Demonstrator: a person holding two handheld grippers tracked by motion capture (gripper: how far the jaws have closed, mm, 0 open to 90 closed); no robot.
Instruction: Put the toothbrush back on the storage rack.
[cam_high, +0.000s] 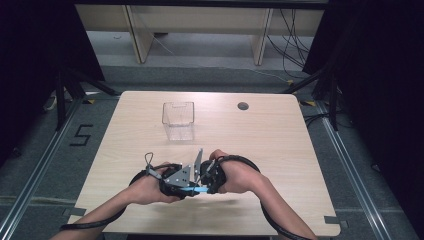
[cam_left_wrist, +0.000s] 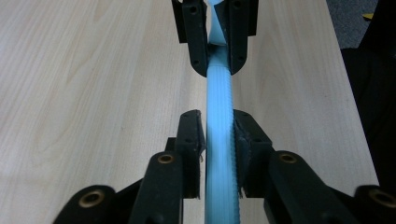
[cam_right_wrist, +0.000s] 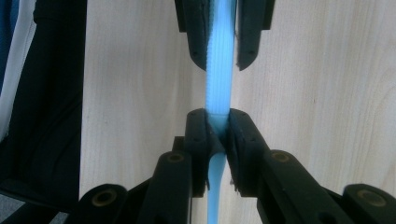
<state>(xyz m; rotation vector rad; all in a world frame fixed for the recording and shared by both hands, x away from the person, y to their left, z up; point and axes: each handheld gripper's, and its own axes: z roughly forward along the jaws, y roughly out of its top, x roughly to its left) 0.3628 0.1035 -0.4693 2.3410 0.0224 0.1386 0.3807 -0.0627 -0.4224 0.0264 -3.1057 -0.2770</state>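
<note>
A light blue ribbed plastic stick (cam_high: 194, 190) hangs level just above the wooden table (cam_high: 280, 145) near its front edge, held at both ends. In the left gripper view my left gripper (cam_left_wrist: 218, 122) has its pads pressed on either side of the stick (cam_left_wrist: 218, 93). Farther along, the right gripper (cam_left_wrist: 218, 65) clamps the same stick. In the right gripper view my right gripper (cam_right_wrist: 217, 117) pinches the stick (cam_right_wrist: 218, 88) where it narrows, and the left gripper (cam_right_wrist: 222, 60) grips it beyond. Seen from above, the left gripper (cam_high: 186, 190) and right gripper (cam_high: 204, 189) meet nose to nose.
A clear plastic box (cam_high: 178, 120) stands upright behind the hands, toward the table's far side. A round cable hole (cam_high: 243, 106) sits at the back right. Bare wood lies to the left and right of the hands.
</note>
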